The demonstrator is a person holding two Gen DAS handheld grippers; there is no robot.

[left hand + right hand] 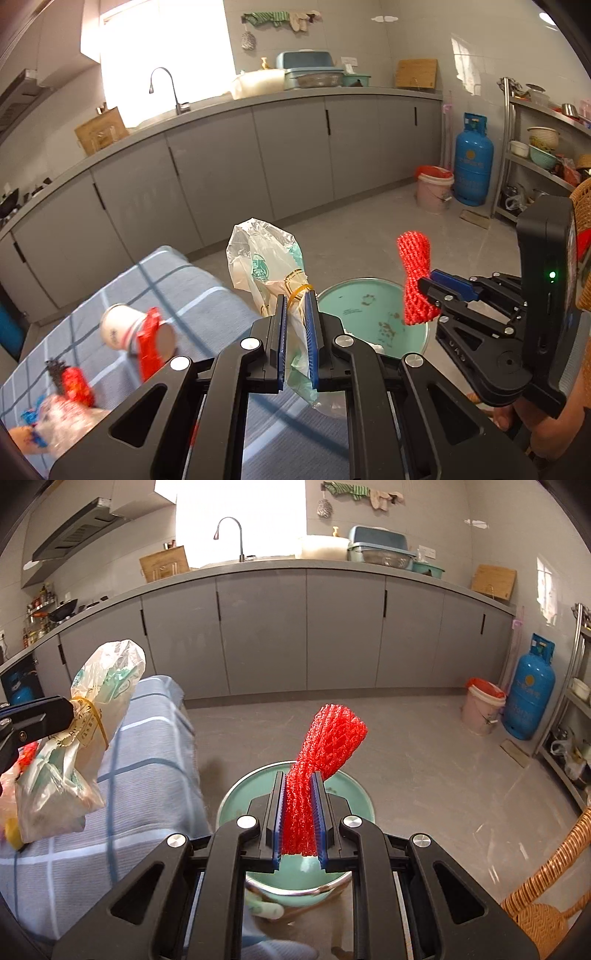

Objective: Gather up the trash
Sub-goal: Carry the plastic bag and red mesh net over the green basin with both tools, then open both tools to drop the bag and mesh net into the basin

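Both grippers hold trash over the floor beside a table. Left gripper [297,295] is clamped on a crumpled clear plastic bag [264,264] with green print and a yellow rubber band around its neck; the bag sticks up past the fingertips and hangs down between the blue pads [313,339]. Right gripper [300,777] is clamped on a red foam net [325,746], which fans out above the fingertips and fills the gap between its pads.

Largest in view, the grey cabinets [258,635] run along the back wall under a counter with a sink tap [231,535]. Nearer, the table wears a blue checked cloth [177,295]. On it lie a tipped white paper cup [118,328] with a red wrapper [149,339] against it, and further left some blurred red and clear wrappers [70,391].

Below both grippers, on the floor just beside the table, sits a teal bin [354,306] with a round lid bearing a few brown specks; in the right wrist view it lies directly beneath the net. Well apart, by the far wall, stand a blue gas cylinder [472,162] and a pink bucket [434,192].
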